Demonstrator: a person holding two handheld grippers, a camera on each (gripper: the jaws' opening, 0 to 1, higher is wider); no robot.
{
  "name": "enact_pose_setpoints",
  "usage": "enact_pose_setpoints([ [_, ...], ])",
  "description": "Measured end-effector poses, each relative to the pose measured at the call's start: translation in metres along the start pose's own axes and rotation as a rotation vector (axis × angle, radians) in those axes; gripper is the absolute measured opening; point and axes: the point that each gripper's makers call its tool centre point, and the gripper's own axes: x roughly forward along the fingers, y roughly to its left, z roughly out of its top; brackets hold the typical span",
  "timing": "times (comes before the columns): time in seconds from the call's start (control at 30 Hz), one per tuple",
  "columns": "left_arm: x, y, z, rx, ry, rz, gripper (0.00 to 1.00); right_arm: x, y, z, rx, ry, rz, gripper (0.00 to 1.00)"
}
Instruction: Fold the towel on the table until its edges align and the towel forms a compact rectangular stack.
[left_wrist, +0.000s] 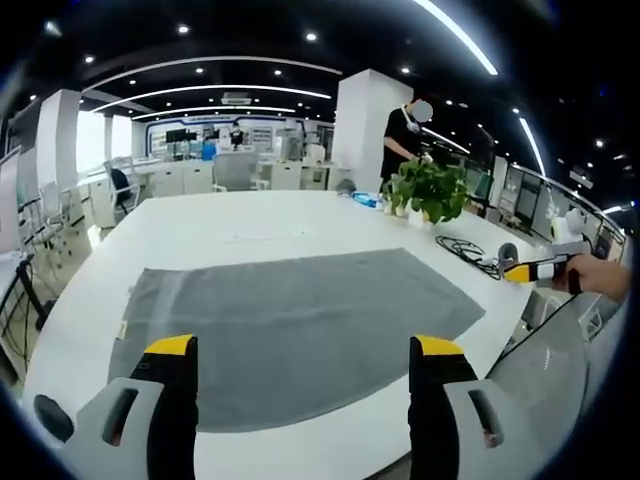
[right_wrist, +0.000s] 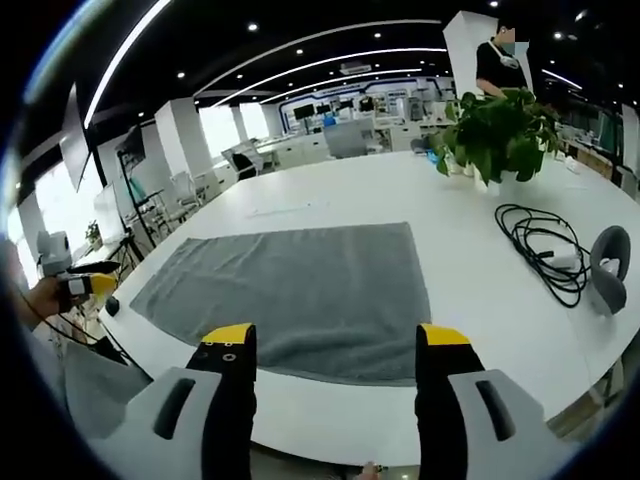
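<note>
Lying flat and fully spread, the grey towel (left_wrist: 300, 325) is covering the near part of the white worktop (left_wrist: 250, 225), its long near edge running just inside the worktop's rim. The left gripper (left_wrist: 305, 352) is hovering over that near edge with its yellow-tipped jaws wide apart and nothing between them; the right gripper (right_wrist: 335, 340) is doing the same from the towel's other end, jaws likewise spread and empty. No fold is showing yet, so the task is looking to be at its very start.

The towel is reading as soft, matte terry — light, limp, likely to sag and drag once lifted, though unlikely to slip from a firm pinch. The two near corners are looking like the best places to take hold, so the edge rises evenly.

Beyond the towel's far right corner, a leafy potted plant (right_wrist: 495, 125) is standing, with a coiled black cable (right_wrist: 540, 245) just beside it — smooth, glossy worktop between them.
</note>
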Motion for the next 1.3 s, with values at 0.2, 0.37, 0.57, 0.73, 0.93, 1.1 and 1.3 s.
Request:
enact_pose_setpoints([
  [0.2, 0.0, -0.003, -0.001, 0.001, 0.007, -0.007, 0.89, 0.001, -0.004, 0.001, 0.007, -0.001, 0.001, 0.62],
  [0.37, 0.001, -0.005, 0.0, 0.004, 0.008, -0.017, 0.89, 0.002, -0.004, 0.001, 0.025, -0.002, 0.011, 0.6],
  [0.57, 0.002, -0.003, 0.002, 0.007, 0.01, -0.015, 0.88, 0.005, -0.004, 0.003, 0.015, 0.005, 0.017, 0.59],
  [0.73, 0.002, 0.0, 0.002, -0.006, 0.004, -0.01, 0.88, 0.007, -0.003, 0.002, 0.015, 0.017, 0.021, 0.58],
  [0.93, 0.005, -0.002, -0.001, 0.01, 0.022, -0.015, 0.87, 0.01, -0.009, 0.002, 0.028, 0.022, 0.009, 0.56],
  [1.1, 0.006, -0.006, -0.001, 0.01, 0.029, -0.02, 0.87, 0.01, -0.014, 0.003, 0.039, 0.024, 0.001, 0.55],
  [1.3, 0.01, -0.014, -0.004, 0.018, 0.044, -0.037, 0.87, 0.011, -0.021, 0.003, 0.044, 0.023, -0.007, 0.56],
])
